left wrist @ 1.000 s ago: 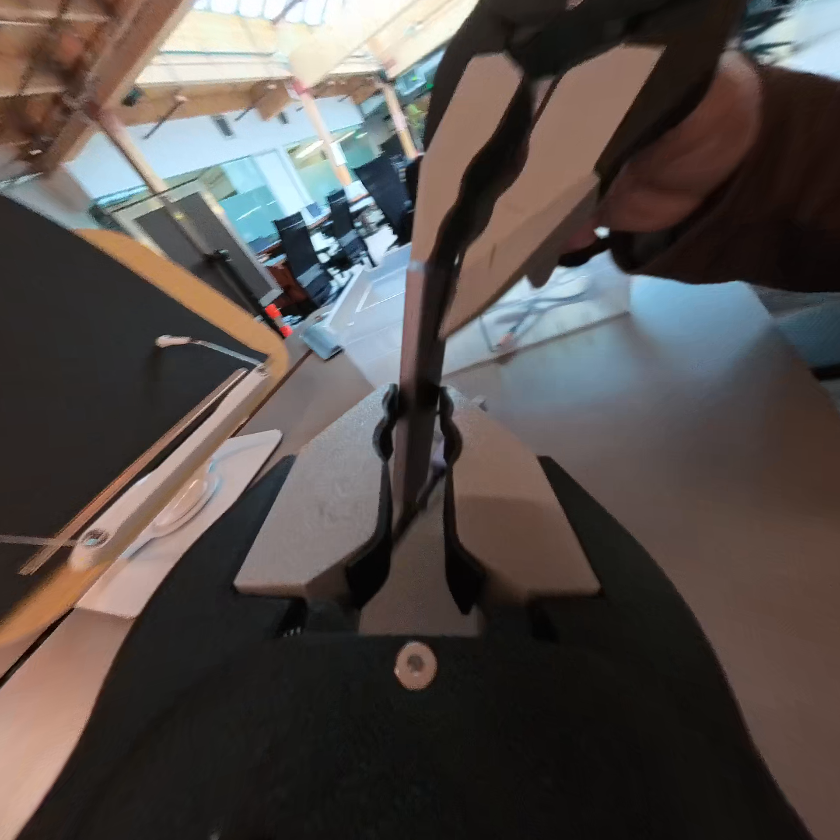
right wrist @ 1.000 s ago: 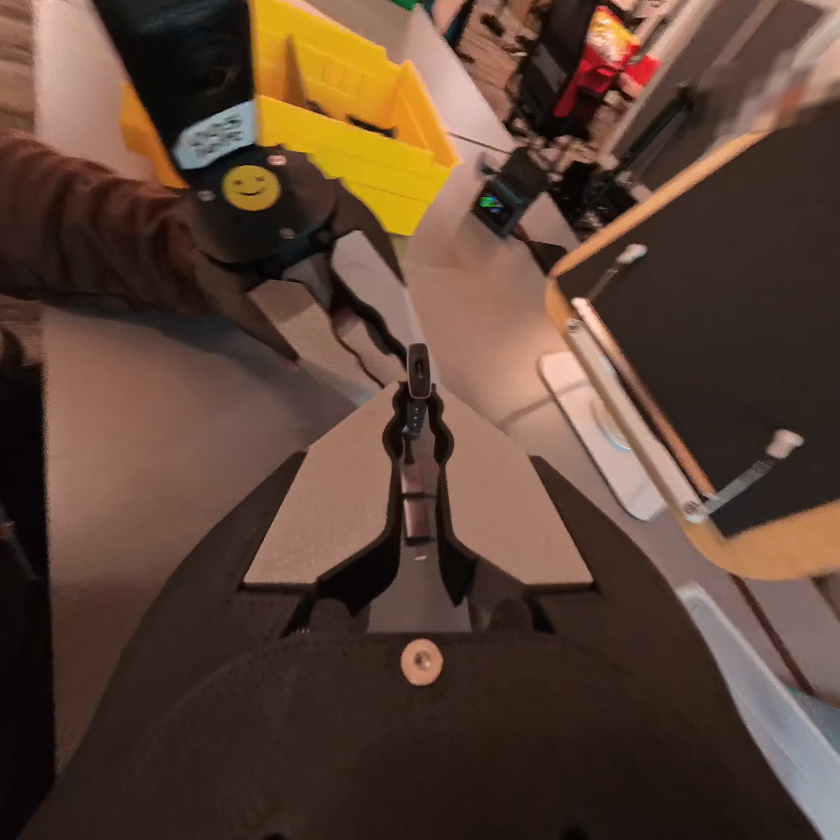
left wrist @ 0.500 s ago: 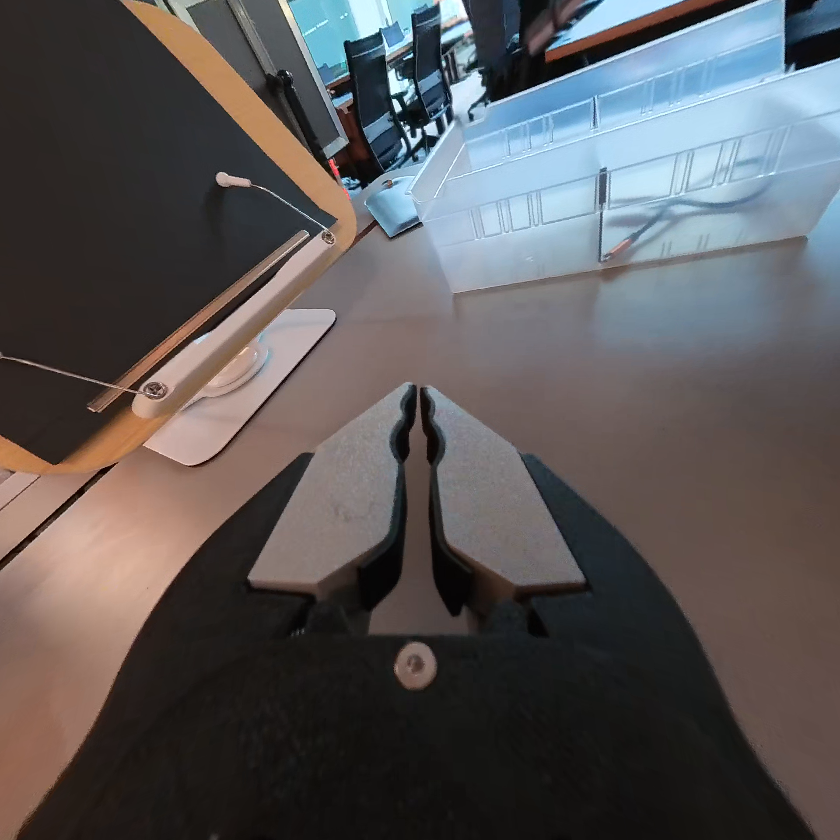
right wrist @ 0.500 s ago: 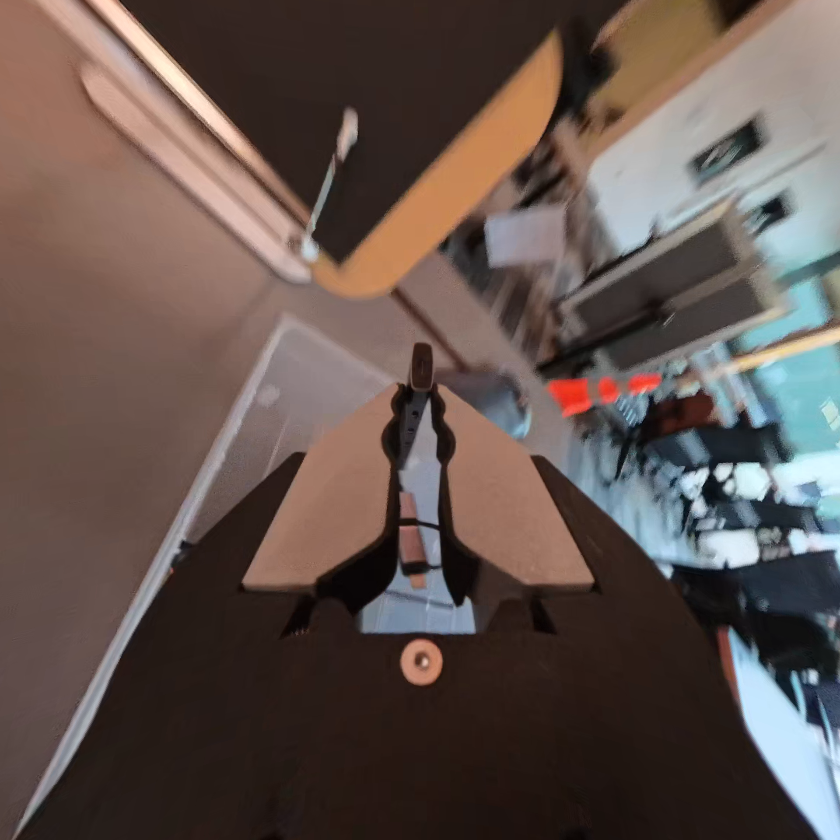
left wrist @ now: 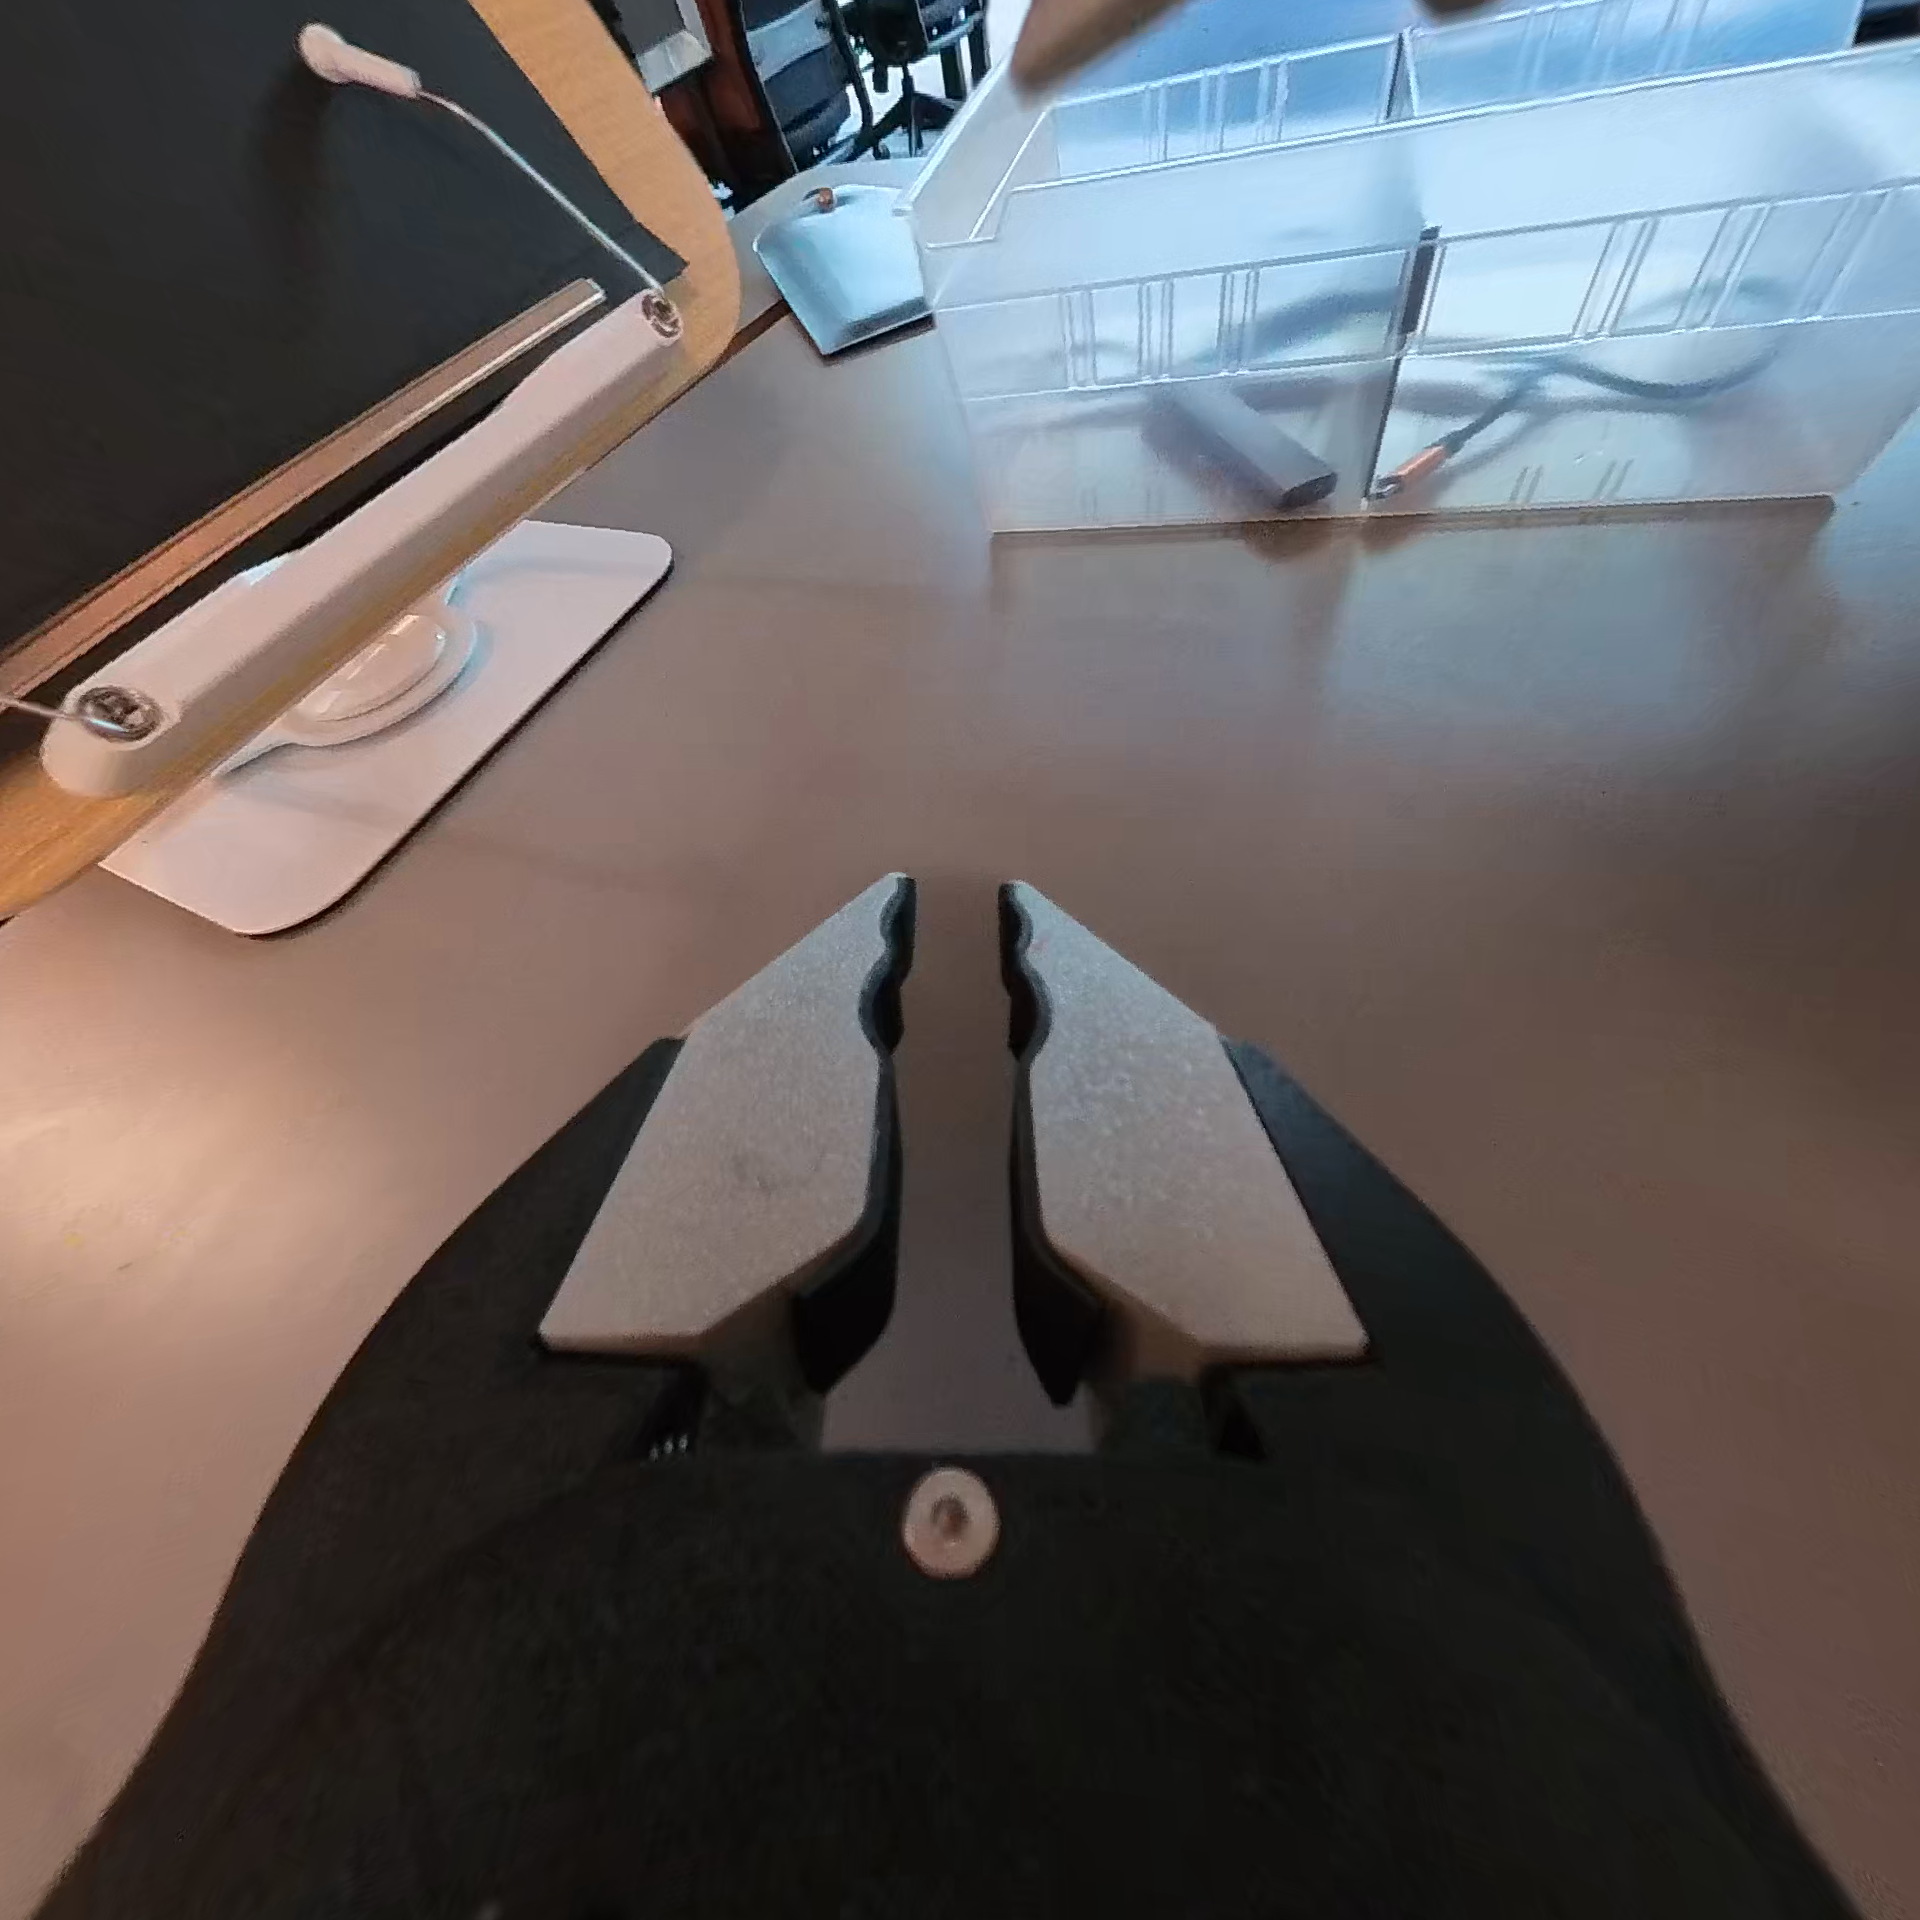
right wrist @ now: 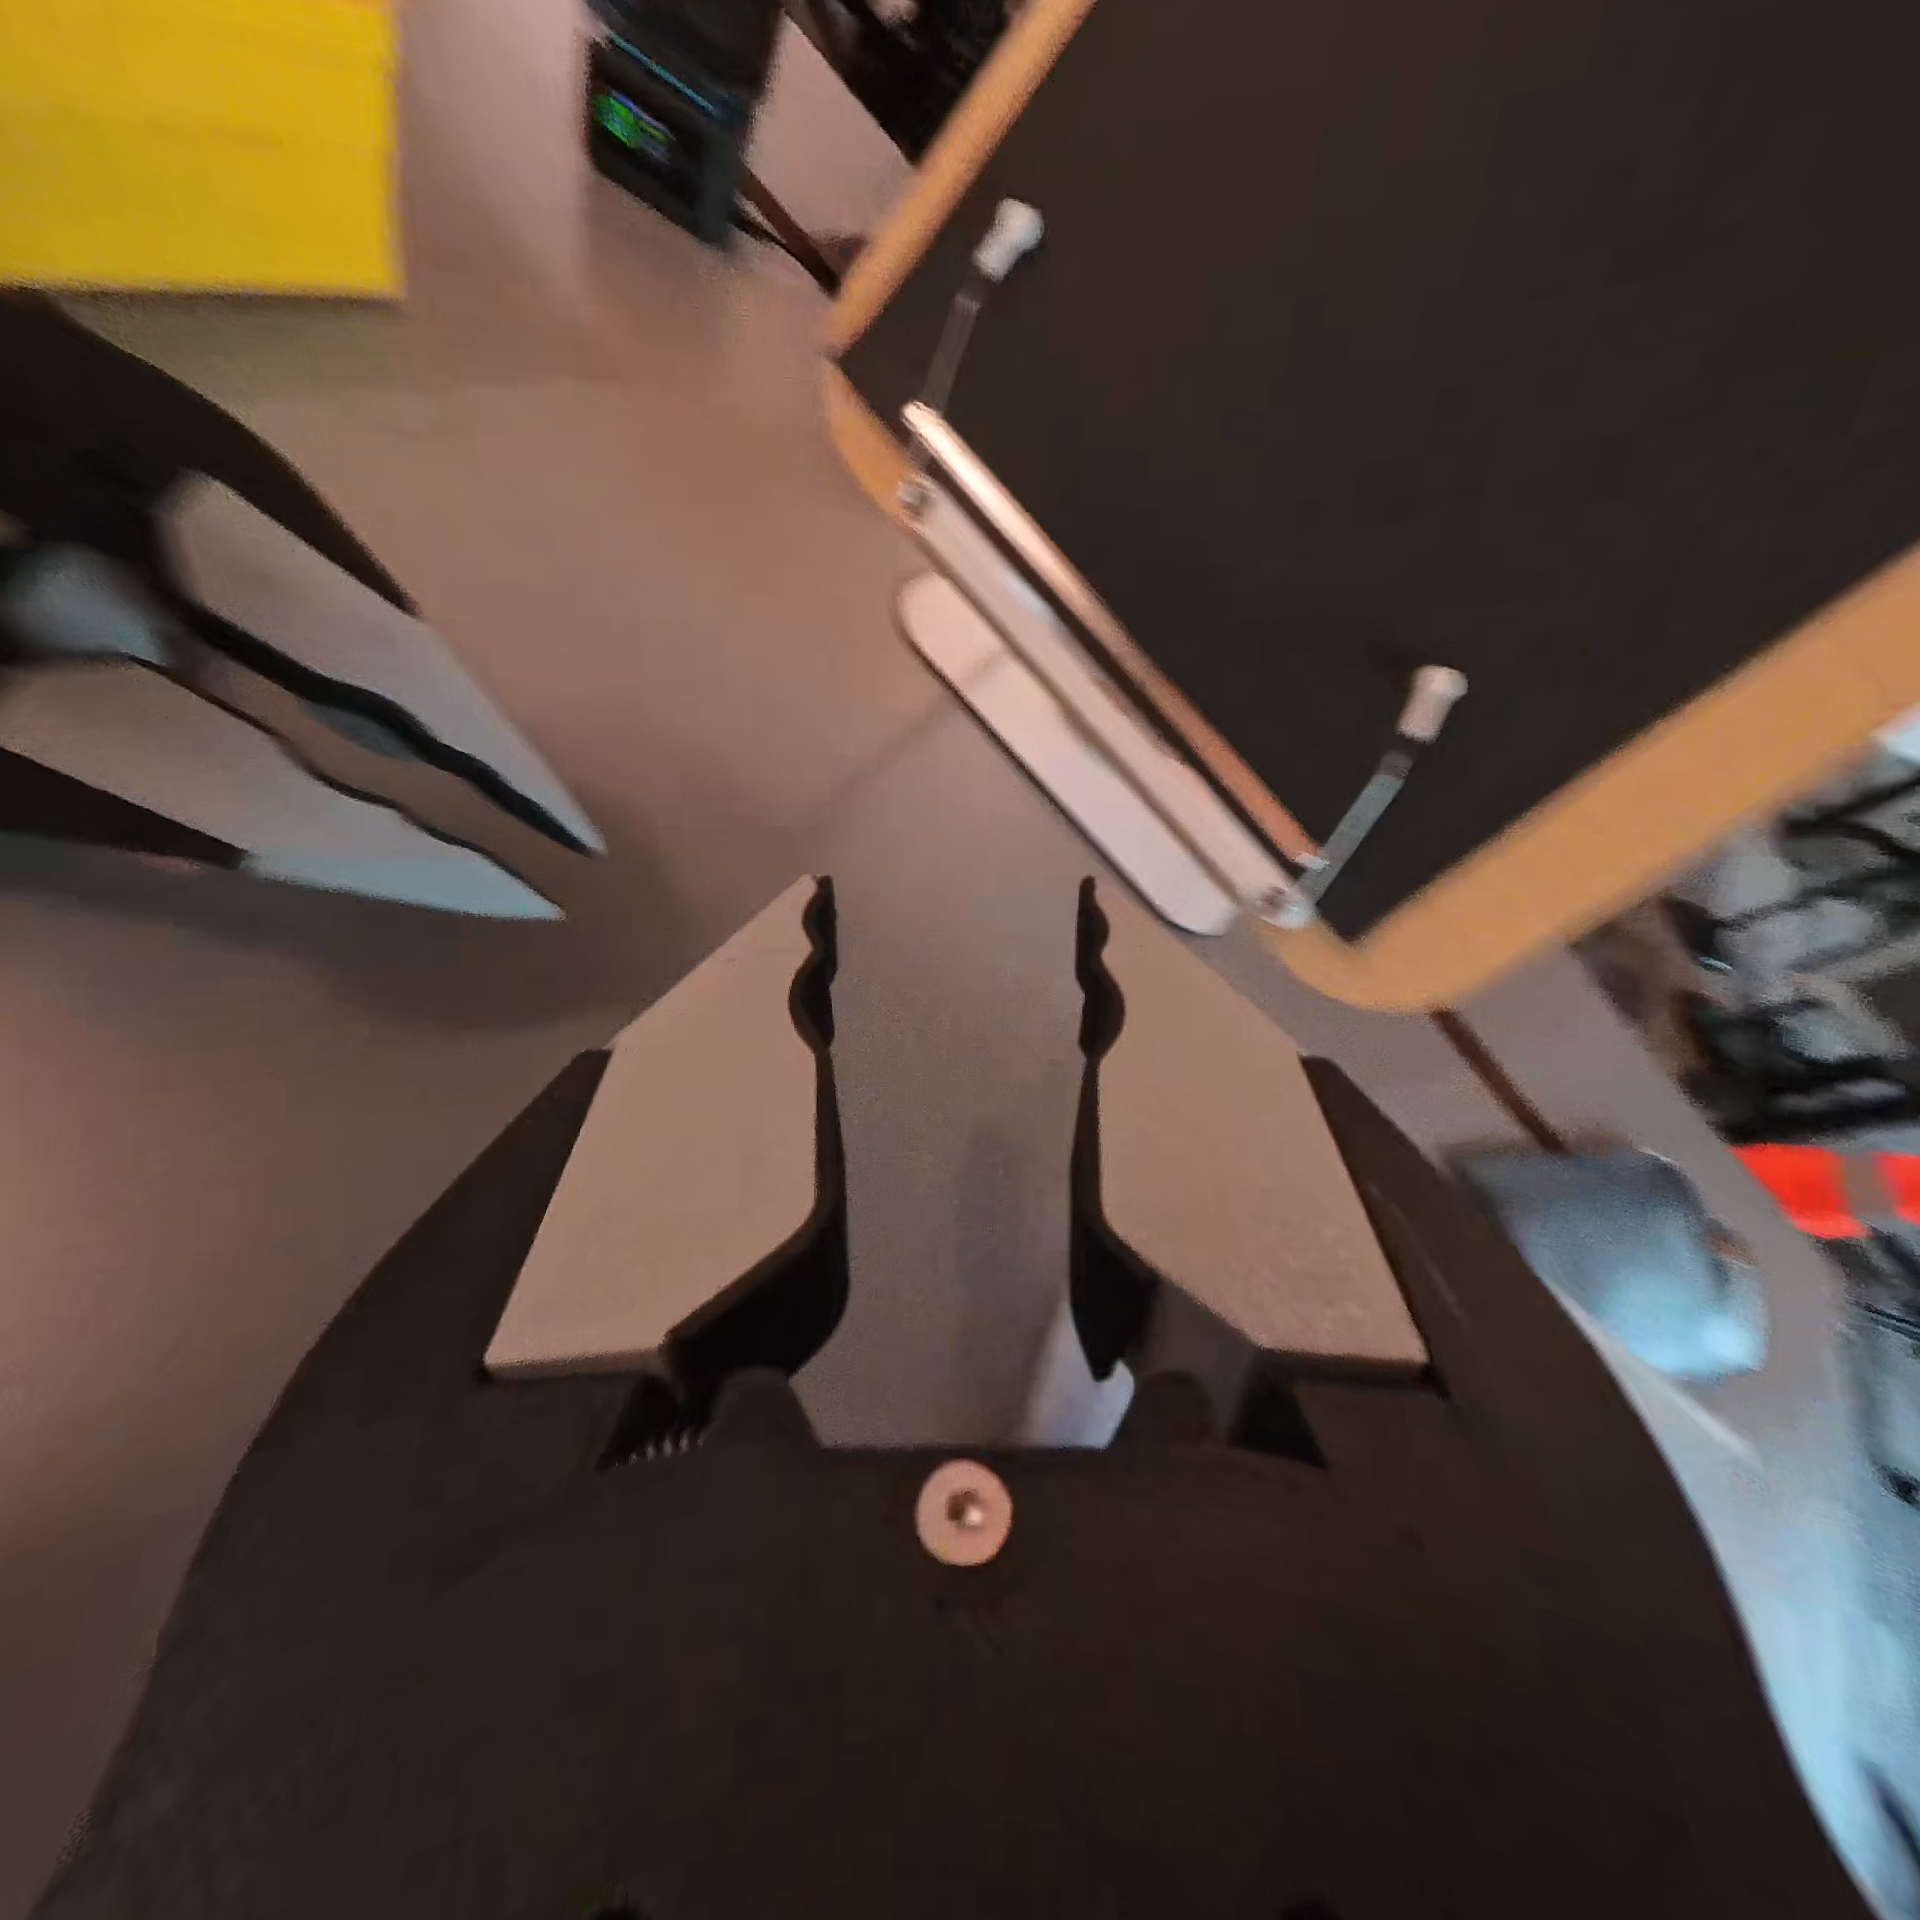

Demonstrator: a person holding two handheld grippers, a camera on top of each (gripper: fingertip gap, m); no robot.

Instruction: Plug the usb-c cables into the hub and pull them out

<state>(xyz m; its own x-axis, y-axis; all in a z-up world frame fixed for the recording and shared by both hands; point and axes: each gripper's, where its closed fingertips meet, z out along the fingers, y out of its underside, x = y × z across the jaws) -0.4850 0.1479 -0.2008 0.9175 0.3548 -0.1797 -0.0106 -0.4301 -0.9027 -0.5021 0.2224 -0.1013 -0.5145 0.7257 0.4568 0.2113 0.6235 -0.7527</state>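
The grey hub [left wrist: 1236, 442] lies inside the clear plastic bin [left wrist: 1143, 239] at the far right of the table. A black cable with an orange-tipped plug [left wrist: 1418, 476] lies in the bin's neighbouring compartment. My left gripper [left wrist: 956, 896] is low over the bare brown table, well short of the bin, its jaws slightly apart and empty. My right gripper [right wrist: 951, 904] is open wide and empty above the table. The left gripper also shows, blurred, at the left of the right wrist view [right wrist: 416, 769]. Neither hub nor cable shows in the right wrist view.
A black board with a wooden rim [left wrist: 208, 260] leans on a white stand [left wrist: 416, 686] at the left; it also shows in the right wrist view [right wrist: 1455, 364]. A yellow bin [right wrist: 197, 135], a small screen device [right wrist: 655, 135] and a grey object [left wrist: 842, 270] stand farther back. Across from one pair of fingers to the other is roughly 12 cm.
The left gripper let go of the hub, dropped toward the table and its jaws parted slightly. The right gripper released the cable plug, opened wide and swung round.
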